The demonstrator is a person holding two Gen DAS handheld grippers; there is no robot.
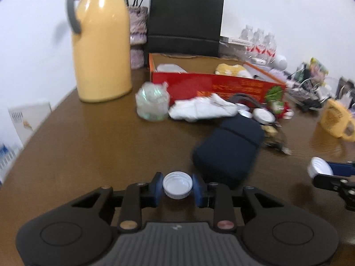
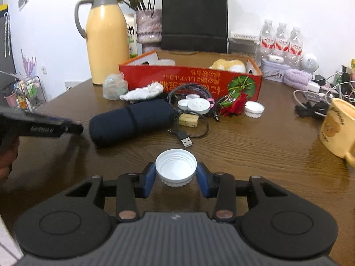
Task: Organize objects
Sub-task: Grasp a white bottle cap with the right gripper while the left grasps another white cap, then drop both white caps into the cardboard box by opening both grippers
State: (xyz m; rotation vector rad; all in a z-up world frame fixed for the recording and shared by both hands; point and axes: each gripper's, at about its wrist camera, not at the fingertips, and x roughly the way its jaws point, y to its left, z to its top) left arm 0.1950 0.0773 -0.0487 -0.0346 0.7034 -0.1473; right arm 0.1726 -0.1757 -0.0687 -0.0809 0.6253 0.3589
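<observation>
My left gripper [image 1: 177,188] is shut on a small white bottle cap [image 1: 177,187], held above the brown table [image 1: 88,146]. My right gripper [image 2: 176,177] is shut on a larger white cap [image 2: 176,168]; it also shows at the right edge of the left wrist view [image 1: 321,170]. An open red cardboard box [image 2: 190,79] stands at the back, with a yellow plush toy [image 2: 228,64] inside. A dark blue pouch [image 2: 131,120] lies in front of it. More white lids [image 2: 197,105] and one ribbed lid [image 2: 254,109] lie by the box.
A yellow thermos jug [image 2: 106,42], a vase [image 2: 148,26] and a black paper bag [image 2: 195,20] stand at the back. A crumpled white cloth [image 2: 142,93], a plastic bag [image 2: 114,86], a USB cable [image 2: 186,140], a yellow mug [image 2: 337,126] and water bottles [image 2: 281,40] are around.
</observation>
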